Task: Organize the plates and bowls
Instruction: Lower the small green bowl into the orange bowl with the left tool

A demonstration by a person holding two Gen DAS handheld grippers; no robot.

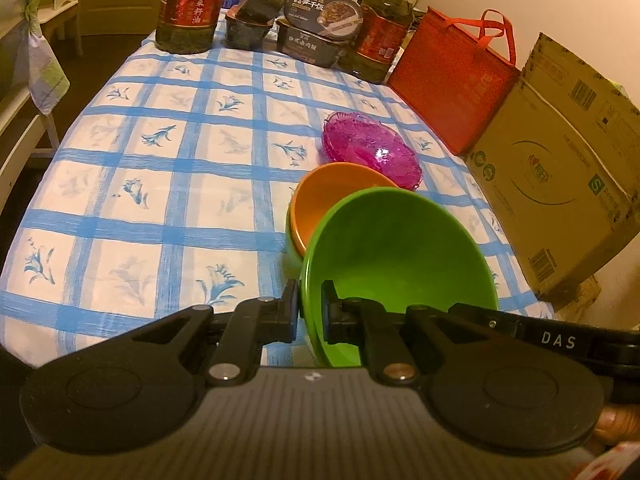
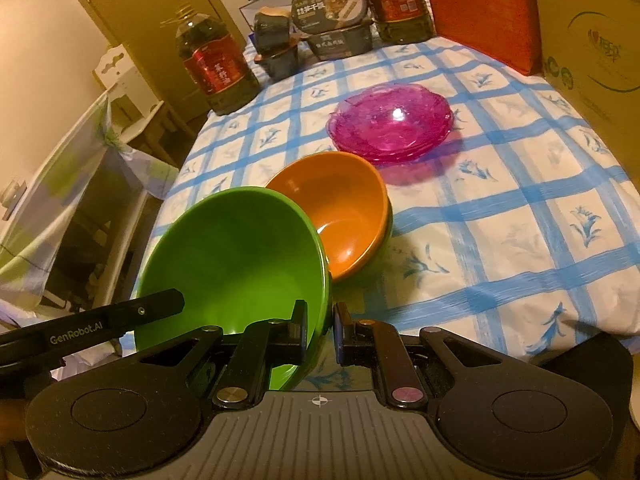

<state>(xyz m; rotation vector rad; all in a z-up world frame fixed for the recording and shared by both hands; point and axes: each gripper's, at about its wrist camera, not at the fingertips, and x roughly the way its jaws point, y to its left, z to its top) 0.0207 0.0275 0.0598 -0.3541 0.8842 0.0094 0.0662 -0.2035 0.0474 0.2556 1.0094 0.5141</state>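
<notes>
- The left gripper is clenched on the rim of a round green plastic bowl, one finger outside the wall and one inside.
- The right gripper grasps the same green plastic bowl at the opposite side of its rim, again with a finger on each face of the wall.
- Held between the two grippers, the green bowl is tilted, its opening turned toward the far end of the table, and its far edge overlaps the bowl behind it.
- A round orange plastic bowl sits upright on the table just behind the green one; a green edge shows under its base, so it seems to rest in another bowl.
- Beyond it, close by, lies a small stack of translucent magenta scalloped plates.
- The table is covered with a white cloth of blue checks and flower prints.
- At the far end stand two large dark oil bottles with red labels and stacked black instant-meal boxes.
- Along one side stand a red fabric tote bag and a brown cardboard carton.
</notes>
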